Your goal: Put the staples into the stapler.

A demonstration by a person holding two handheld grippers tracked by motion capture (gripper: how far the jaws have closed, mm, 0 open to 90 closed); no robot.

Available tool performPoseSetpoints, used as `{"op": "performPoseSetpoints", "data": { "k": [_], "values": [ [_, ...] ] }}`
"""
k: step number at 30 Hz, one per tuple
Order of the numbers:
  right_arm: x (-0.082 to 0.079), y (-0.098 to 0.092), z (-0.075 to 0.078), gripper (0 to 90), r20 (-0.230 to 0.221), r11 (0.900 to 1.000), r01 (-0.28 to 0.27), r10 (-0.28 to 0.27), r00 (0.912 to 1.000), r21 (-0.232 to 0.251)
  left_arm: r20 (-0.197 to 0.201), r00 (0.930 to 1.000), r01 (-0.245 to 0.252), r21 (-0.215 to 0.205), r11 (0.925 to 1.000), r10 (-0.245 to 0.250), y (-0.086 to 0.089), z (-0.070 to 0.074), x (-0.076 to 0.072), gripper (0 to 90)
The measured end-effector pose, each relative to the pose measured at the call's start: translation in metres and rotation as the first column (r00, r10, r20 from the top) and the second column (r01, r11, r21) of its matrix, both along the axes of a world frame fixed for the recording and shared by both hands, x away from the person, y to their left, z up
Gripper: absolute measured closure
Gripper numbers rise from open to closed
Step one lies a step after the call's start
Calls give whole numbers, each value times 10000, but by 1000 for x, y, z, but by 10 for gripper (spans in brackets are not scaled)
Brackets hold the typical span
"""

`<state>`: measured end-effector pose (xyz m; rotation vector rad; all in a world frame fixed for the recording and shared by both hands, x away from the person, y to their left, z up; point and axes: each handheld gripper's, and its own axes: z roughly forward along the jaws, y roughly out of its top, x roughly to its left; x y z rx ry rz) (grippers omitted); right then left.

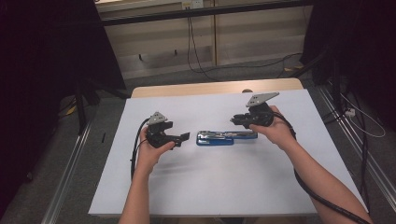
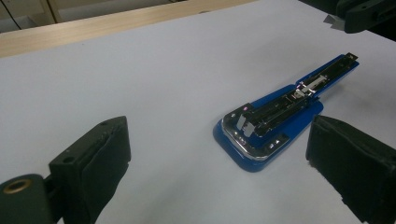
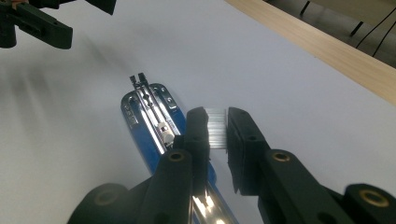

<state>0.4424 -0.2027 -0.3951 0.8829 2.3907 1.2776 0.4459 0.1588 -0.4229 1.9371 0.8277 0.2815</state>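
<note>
On the white sheet (image 1: 243, 182) that covers the wooden table (image 1: 187, 88), a blue stapler (image 1: 219, 137) lies swung fully open and flat, its metal staple channel facing up, between the two hands. From above, it stretches left to right near the middle of the sheet. The right gripper (image 1: 236, 121), held in the person's right hand (image 1: 275, 130), hangs just above the right end of the stapler. In the right gripper view its two black jaws stand nearly together and pinch a silvery strip of staples (image 3: 216, 132) between the pads, above and just to one side of the stapler's open channel (image 3: 152, 109); the strip does not touch the stapler. The left gripper (image 1: 184, 136), in the left hand (image 1: 152, 154), sits just beside the left end of the stapler, its tips pointing at it. In the left gripper view its jaws are spread wide with nothing between the pads (image 2: 109, 154), and the stapler (image 2: 280, 116) rests on the sheet ahead of them, its rounded end nearest, apart from both pads.
</note>
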Motion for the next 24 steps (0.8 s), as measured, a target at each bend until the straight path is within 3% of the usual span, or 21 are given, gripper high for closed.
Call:
{"op": "performPoseSetpoints", "data": {
  "k": [10, 13, 21, 24],
  "values": [
    [3, 2, 6, 791, 117, 9992, -387, 386, 9992, 121, -17, 10000, 31, -17, 10000, -31, -1, -2, 0, 66],
    [4, 6, 7, 792, 112, 9984, -559, 560, 9984, -84, -67, 10000, 5, -77, 10000, -6, -2, -1, 0, 66],
    [7, 11, 13, 791, 230, 9965, -819, 816, 9964, 146, -93, 10000, -30, 115, 9999, 31, 0, 0, -1, 65],
    [8, 13, 12, 791, 180, 9955, -948, 947, 9953, 28, -84, 9999, -82, 121, 9999, 83, 1, 1, -2, 64]
  ]
}}
